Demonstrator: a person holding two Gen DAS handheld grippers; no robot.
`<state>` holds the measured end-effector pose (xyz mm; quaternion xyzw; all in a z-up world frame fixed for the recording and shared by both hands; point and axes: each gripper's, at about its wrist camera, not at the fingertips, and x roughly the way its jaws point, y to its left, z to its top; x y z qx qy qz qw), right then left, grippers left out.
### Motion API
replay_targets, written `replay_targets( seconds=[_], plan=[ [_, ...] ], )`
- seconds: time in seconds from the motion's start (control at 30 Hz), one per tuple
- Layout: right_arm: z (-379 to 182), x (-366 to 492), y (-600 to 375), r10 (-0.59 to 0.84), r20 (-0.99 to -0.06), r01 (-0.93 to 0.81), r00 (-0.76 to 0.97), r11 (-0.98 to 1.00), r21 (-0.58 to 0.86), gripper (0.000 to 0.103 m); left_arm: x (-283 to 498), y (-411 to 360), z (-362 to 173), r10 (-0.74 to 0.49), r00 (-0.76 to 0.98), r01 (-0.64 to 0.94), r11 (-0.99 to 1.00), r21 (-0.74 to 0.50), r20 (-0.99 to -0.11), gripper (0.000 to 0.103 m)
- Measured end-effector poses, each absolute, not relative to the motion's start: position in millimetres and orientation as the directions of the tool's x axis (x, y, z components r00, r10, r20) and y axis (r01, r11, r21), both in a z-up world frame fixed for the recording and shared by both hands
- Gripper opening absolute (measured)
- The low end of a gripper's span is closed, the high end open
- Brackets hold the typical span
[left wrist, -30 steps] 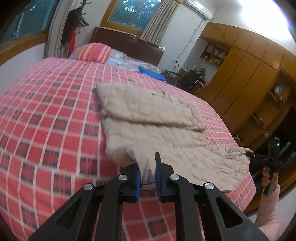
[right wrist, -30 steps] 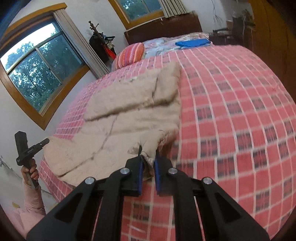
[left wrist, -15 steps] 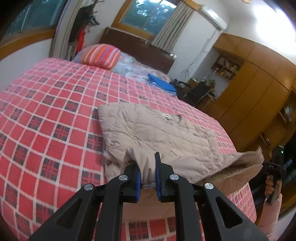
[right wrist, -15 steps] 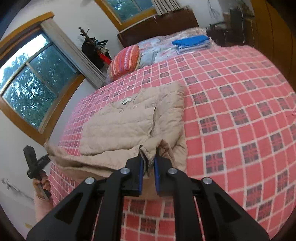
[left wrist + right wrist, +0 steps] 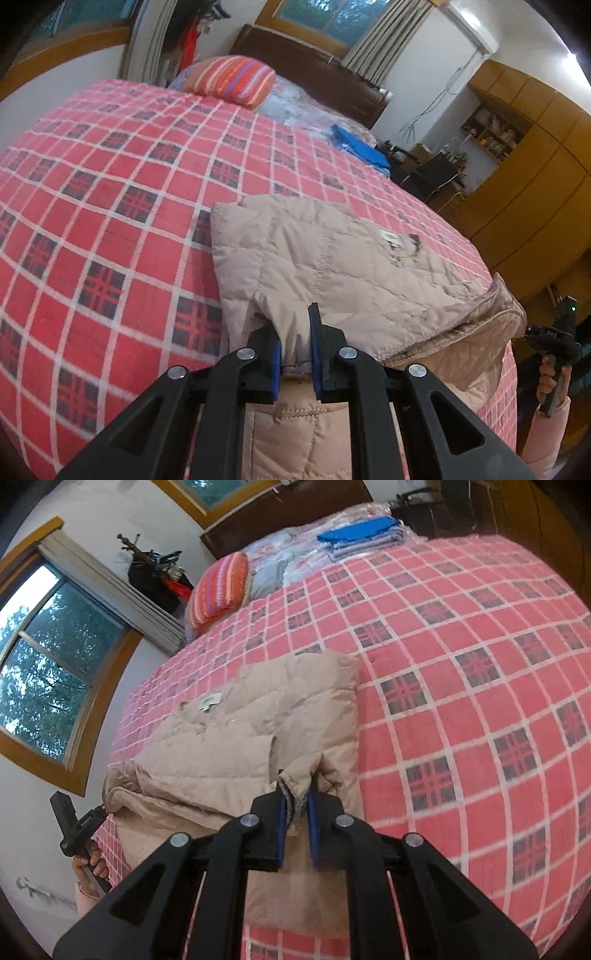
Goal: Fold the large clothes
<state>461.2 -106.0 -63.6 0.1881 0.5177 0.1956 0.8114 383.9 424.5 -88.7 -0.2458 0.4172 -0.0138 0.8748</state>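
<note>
A beige quilted jacket lies on the red checked bed, its near part lifted and doubled back over the rest. My left gripper is shut on the jacket's hem at one corner. In the right wrist view the same jacket shows a white label near its collar, and my right gripper is shut on the other hem corner. Each gripper appears in the other's view, held by a hand: the right gripper at the far right, the left gripper at the far left.
The red checked bedspread spreads wide around the jacket. A striped pillow and a folded blue cloth lie near the headboard. Wooden wardrobes stand to the right of the bed, a window to the left.
Both grippers have risen and carried the jacket's lower hem forward over the upper part, so the flat spread jacket is now doubled on itself. The grips have not changed.
</note>
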Motion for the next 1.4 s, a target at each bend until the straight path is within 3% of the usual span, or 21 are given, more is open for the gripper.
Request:
replay_targets(
  seconds=[0.13,0.27,0.4,0.43,0.47,0.5,0.57,0.7,0.87,1.13,1.23,1.3,1.37,1.4],
  plan=[
    [-82.6,479.0,-105.7,0.513,-0.779,-0.094,0.361,0.851,0.516,0.009,398.6,426.0,-103.5,-0.237,0.629,-0.197,0.873,-0.446,-0.741,0.013],
    [-91.1,482.5,-108.7,0.525,-0.777,-0.082,0.348,0.843,0.532,0.016,400.9,426.0,-105.2,-0.255,0.617,-0.191,0.870,-0.455,-0.745,0.020],
    [-84.6,475.5,-115.6,0.540,-0.764,-0.091,0.353,0.833,0.546,0.026,391.7,435.7,-98.1,-0.335,0.635,-0.170,0.818,-0.550,-0.696,0.040],
    [-80.5,472.8,-118.1,0.517,-0.771,-0.085,0.371,0.846,0.527,0.046,389.0,437.1,-95.9,-0.344,0.643,-0.168,0.808,-0.564,-0.685,0.049],
    [-77.1,472.0,-120.6,0.493,-0.778,-0.079,0.390,0.859,0.505,0.075,383.7,439.5,-92.5,-0.346,0.654,-0.166,0.802,-0.574,-0.673,0.059],
    [-72.1,468.4,-124.3,0.467,-0.781,-0.075,0.416,0.873,0.482,0.075,378.3,441.0,-88.3,-0.339,0.664,-0.163,0.805,-0.571,-0.666,0.062],
    [-65.7,461.5,-130.1,0.470,-0.774,-0.091,0.425,0.872,0.480,0.063,369.1,442.2,-79.7,-0.315,0.679,-0.157,0.820,-0.551,-0.663,0.065],
    [-61.5,447.9,-135.9,0.478,-0.769,-0.105,0.424,0.869,0.483,0.063,351.8,446.1,-67.8,-0.276,0.706,-0.132,0.853,-0.504,-0.652,0.071],
    [-74.2,446.8,-122.4,0.473,-0.789,-0.125,0.392,0.877,0.463,0.063,356.9,452.7,-78.7,-0.196,0.688,-0.180,0.886,-0.426,-0.699,0.074],
    [-90.6,462.0,-90.3,0.456,-0.815,-0.144,0.358,0.889,0.434,0.060,386.1,442.6,-101.2,-0.232,0.634,-0.176,0.886,-0.430,-0.737,0.074],
    [-94.0,462.7,-78.1,0.419,-0.836,-0.156,0.353,0.908,0.389,0.043,388.8,428.3,-104.0,-0.266,0.625,-0.150,0.882,-0.447,-0.734,0.072],
    [-92.7,458.8,-74.9,0.398,-0.841,-0.175,0.366,0.917,0.358,0.033,386.5,413.6,-102.5,-0.232,0.620,-0.133,0.910,-0.392,-0.750,0.061],
    [-90.3,453.9,-76.9,0.395,-0.838,-0.189,0.377,0.918,0.348,0.016,383.1,404.9,-101.2,-0.166,0.615,-0.151,0.935,-0.322,-0.771,0.029],
    [-87.1,449.5,-77.7,0.402,-0.831,-0.201,0.385,0.915,0.350,0.014,378.2,402.5,-98.7,-0.157,0.623,-0.148,0.938,-0.313,-0.766,0.021]
  ],
)
